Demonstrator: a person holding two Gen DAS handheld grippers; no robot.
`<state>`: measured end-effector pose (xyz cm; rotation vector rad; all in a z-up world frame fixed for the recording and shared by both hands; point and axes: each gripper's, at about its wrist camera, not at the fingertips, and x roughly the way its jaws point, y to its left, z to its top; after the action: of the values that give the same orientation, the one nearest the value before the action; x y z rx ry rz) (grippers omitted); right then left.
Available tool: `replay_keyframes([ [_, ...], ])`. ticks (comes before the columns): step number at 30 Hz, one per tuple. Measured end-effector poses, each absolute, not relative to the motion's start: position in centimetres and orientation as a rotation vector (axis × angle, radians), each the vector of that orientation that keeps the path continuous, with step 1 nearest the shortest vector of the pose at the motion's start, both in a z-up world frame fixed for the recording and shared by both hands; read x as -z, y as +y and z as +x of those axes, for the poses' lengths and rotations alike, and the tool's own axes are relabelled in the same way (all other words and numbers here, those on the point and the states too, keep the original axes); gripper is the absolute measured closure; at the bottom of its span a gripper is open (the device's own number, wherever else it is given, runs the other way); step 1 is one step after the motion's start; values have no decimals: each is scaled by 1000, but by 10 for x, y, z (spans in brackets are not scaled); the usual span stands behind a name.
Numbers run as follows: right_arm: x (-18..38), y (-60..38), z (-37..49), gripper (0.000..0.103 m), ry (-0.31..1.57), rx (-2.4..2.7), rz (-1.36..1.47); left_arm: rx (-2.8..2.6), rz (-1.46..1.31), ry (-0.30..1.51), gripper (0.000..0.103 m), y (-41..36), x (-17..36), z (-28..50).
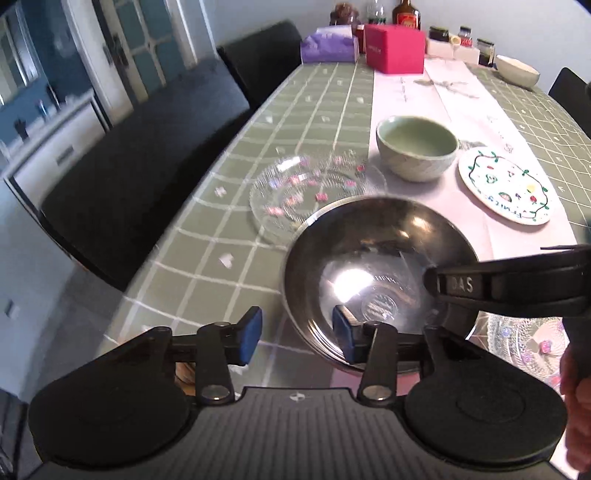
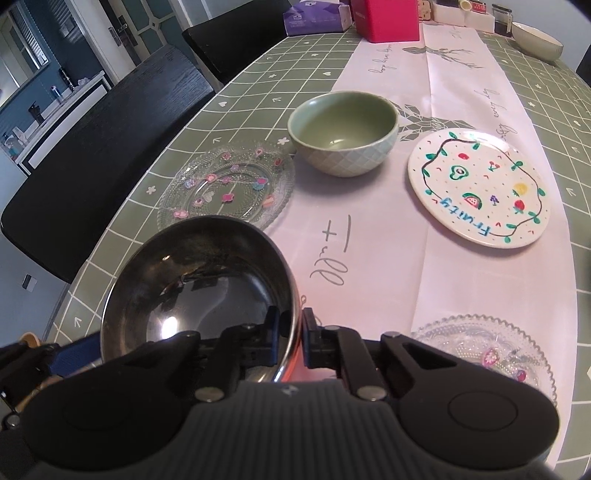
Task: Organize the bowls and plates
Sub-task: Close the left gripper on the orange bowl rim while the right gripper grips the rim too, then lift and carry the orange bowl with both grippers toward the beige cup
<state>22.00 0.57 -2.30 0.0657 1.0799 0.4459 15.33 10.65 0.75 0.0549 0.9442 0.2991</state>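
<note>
My right gripper [image 2: 291, 332] is shut on the rim of a shiny steel bowl [image 2: 192, 280] and holds it above the table's near left part. The same steel bowl [image 1: 373, 266] fills the left wrist view, with the right gripper [image 1: 436, 284] reaching in from the right. My left gripper [image 1: 295, 332] is open and empty beside the bowl's near rim. A green ceramic bowl [image 2: 343, 133], a clear glass plate with flower stickers [image 2: 229, 184] and a white "Fruity" plate [image 2: 480, 188] rest on the table beyond. A second glass dish [image 2: 491, 354] lies at the near right.
A white bowl [image 2: 535, 40], a pink box [image 2: 384, 18], a purple tissue pack [image 2: 314, 16] and jars stand at the table's far end. Black chairs [image 2: 110, 140] line the left edge. A white runner [image 2: 369, 236] covers the green checked cloth.
</note>
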Motion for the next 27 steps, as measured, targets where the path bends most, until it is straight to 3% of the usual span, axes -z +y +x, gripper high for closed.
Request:
replay_keyframes([
  [5,23,4,218,95,1078,-450,49,-279,52,878,37,106,-21,151],
  [9,24,-1,216,95,1091,-448,73,-229,36,940,37,109,-18,161],
  [17,26,-5,214,95,1105,-455,121,-206,-84,1048,63,123,6,177],
  [19,26,-6,212,95,1110,-457,132,-218,-117,1076,81,127,12,181],
  [27,29,-15,209,94,1136,-461,190,-204,-181,1086,88,137,7,178],
])
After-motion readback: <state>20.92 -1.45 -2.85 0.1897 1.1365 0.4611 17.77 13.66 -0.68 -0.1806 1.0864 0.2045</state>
